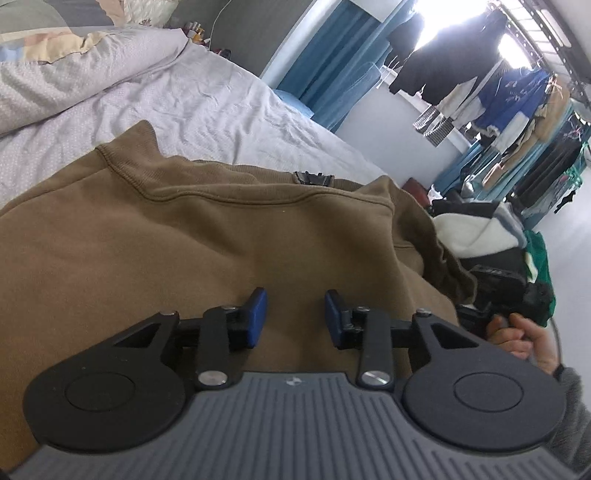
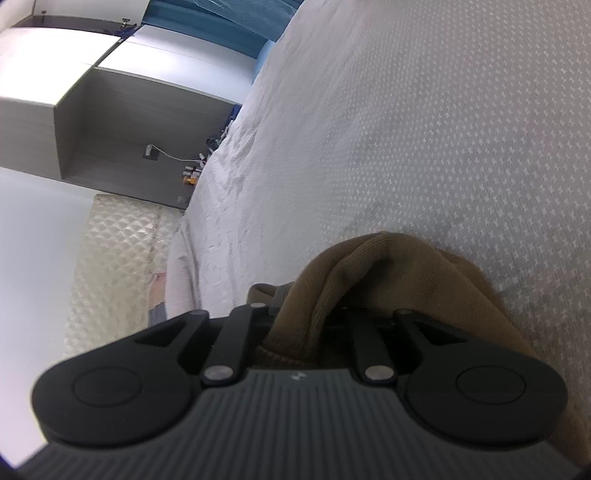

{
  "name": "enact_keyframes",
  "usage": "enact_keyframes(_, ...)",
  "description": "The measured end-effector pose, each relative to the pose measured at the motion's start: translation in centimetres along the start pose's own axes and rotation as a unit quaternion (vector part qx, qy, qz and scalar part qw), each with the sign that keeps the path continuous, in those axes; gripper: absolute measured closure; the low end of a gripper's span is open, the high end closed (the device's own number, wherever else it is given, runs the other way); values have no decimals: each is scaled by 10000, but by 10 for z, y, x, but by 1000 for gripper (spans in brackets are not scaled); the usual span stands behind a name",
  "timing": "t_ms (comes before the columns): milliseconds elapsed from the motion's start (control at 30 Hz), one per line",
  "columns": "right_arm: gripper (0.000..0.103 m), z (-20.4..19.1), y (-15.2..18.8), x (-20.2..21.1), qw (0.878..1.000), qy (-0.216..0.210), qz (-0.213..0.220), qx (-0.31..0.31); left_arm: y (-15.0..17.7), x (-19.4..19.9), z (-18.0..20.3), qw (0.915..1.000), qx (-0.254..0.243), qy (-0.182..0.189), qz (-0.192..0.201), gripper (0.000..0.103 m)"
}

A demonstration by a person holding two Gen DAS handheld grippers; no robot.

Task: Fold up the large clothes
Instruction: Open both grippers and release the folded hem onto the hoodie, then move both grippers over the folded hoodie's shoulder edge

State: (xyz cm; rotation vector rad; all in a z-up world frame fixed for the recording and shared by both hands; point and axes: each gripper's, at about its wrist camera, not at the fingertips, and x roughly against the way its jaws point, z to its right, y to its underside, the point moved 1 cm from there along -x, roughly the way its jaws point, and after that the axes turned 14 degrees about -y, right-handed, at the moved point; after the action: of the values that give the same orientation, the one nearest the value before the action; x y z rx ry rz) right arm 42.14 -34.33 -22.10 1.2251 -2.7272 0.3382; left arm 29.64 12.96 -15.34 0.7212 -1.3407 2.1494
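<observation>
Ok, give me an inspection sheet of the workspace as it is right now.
Surface: bed, pale dotted sheet, rumpled.
Job's things: brown sweatshirt spread on the bed.
Clutter: pile of clothes past the bed's edge; small bottles by the grey wall.
Grippers: left gripper open above the sweatshirt, holding nothing; right gripper fingertips buried in bunched sweatshirt fabric, grip unclear.
Cables: white cable on the grey wall.
Surroundings: blue curtains, hanging clothes by the bright window.

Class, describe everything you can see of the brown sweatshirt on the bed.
The brown sweatshirt is thick, fleecy-looking olive-brown fabric with a curved stitched seam and a ribbed edge. It lies spread, partly folded, on the pale dotted bedsheet. The left tool stands open just over it. A bunched part drapes over the right tool, hiding its fingertips.
</observation>
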Motion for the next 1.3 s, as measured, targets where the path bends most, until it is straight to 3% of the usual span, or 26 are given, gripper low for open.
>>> enact_keyframes(167,71,-2,0,26,9997,-133,-13,-197,3,0,5,9997,-181,-139,15,63)
enact_keyframes(300,53,-12,0,66,9989,37,468,23,-3,-1,0,9999,-137,-101,20,63)
enact_keyframes(467,53,-30,12,98,9939,473,786,610,-3,8,3,9995,-202,-190,180,63)
enact_keyframes(667,53,-67,57,97,9858,438,580,1513,-4,38,3,9980,-171,-336,513,62)
enact_keyframes(900,53,-102,145,66,9529,560,-203,2973,11,66,13,9959,-424,-477,642,62)
enact_keyframes(1033,53,-118,181,47,9198,682,-498,3833,16,66,20,9945,-618,-554,639,62)
enact_keyframes(1133,53,-126,191,36,8959,877,-459,4332,20,58,22,9937,-699,-650,584,62)
enact_keyframes(1300,53,-114,189,30,8945,908,-595,4337,24,47,29,9890,-1022,-866,634,62)
